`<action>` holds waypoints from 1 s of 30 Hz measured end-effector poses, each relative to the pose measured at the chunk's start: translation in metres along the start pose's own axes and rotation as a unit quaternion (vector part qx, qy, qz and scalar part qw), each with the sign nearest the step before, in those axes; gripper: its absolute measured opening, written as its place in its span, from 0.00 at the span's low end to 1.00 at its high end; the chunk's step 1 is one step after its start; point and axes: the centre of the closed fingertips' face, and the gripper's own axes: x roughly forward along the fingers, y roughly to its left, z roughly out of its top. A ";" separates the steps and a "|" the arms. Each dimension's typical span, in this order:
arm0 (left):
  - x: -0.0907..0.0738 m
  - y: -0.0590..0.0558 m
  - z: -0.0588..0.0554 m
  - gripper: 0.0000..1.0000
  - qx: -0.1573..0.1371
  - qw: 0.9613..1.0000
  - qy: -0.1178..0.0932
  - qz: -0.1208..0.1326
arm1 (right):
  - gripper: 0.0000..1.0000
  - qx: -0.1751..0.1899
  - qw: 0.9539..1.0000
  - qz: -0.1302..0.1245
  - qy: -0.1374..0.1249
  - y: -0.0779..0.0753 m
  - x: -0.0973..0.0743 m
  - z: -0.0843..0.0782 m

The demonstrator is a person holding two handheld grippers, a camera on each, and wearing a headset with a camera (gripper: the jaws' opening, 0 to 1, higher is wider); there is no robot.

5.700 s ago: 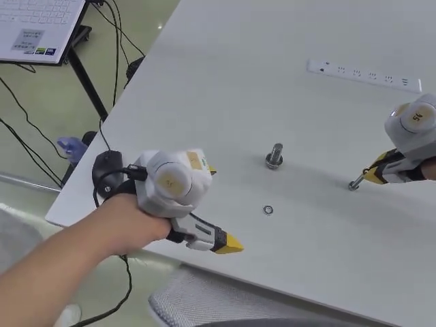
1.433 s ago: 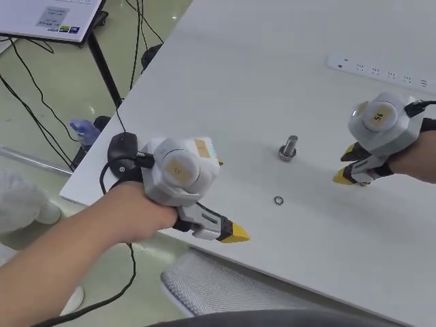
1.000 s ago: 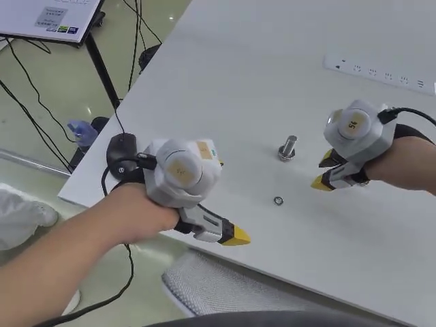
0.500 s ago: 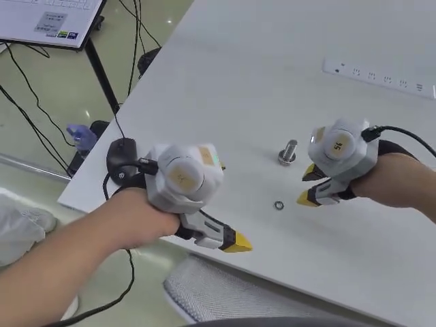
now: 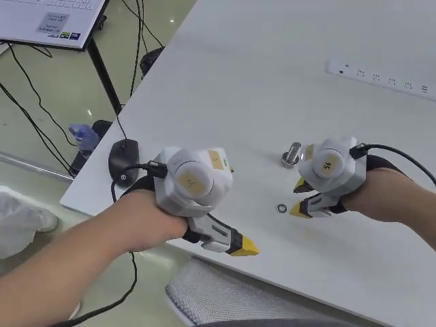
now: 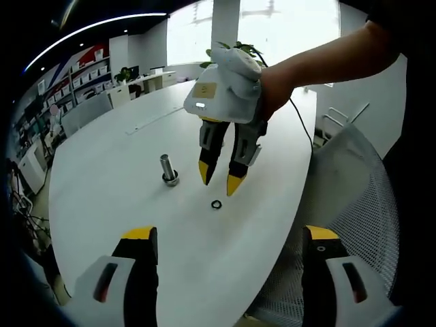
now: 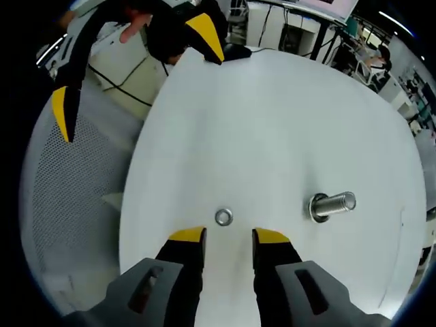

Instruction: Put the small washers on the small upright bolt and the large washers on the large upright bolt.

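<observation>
The small silver ring-shaped washer (image 5: 281, 208) is lying flat on the white tabletop (image 5: 272, 82), just in front of the silver upright bolt (image 5: 291, 154) and clear of it. Which of the task's two bolts this is cannot be told from here. The washer is judged to be lined up for a pick, since in the right gripper view it is being framed just ahead of the gap between the yellow-tipped jaws and is not yet being touched.

The right gripper (image 7: 229, 236) is being held low over the table and tipped down toward the washer. Its jaws are being kept somewhat apart, wider than the ring, with nothing between them. In the head view, the hand behind it is being brought in from the right side, with the forearm lying across the table.

The left gripper (image 6: 229, 233) is being parked at the near table edge, well apart from the washer and bolt, presumably so that the work is being left to the other side. Its jaws are being held spread wide and empty, pointed toward the washer. Its forearm is being reached in from the lower left, past the table's edge.
</observation>
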 end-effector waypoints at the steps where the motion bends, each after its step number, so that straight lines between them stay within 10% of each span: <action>1: 0.000 0.000 0.001 0.86 0.000 1.000 -0.001 0.001 | 0.28 0.002 1.000 0.001 -0.001 0.000 0.001 0.001; 30: 0.009 -0.003 0.001 0.84 -0.003 1.000 -0.005 -0.010 | 0.19 -0.018 1.000 -0.005 0.025 0.005 0.023 -0.002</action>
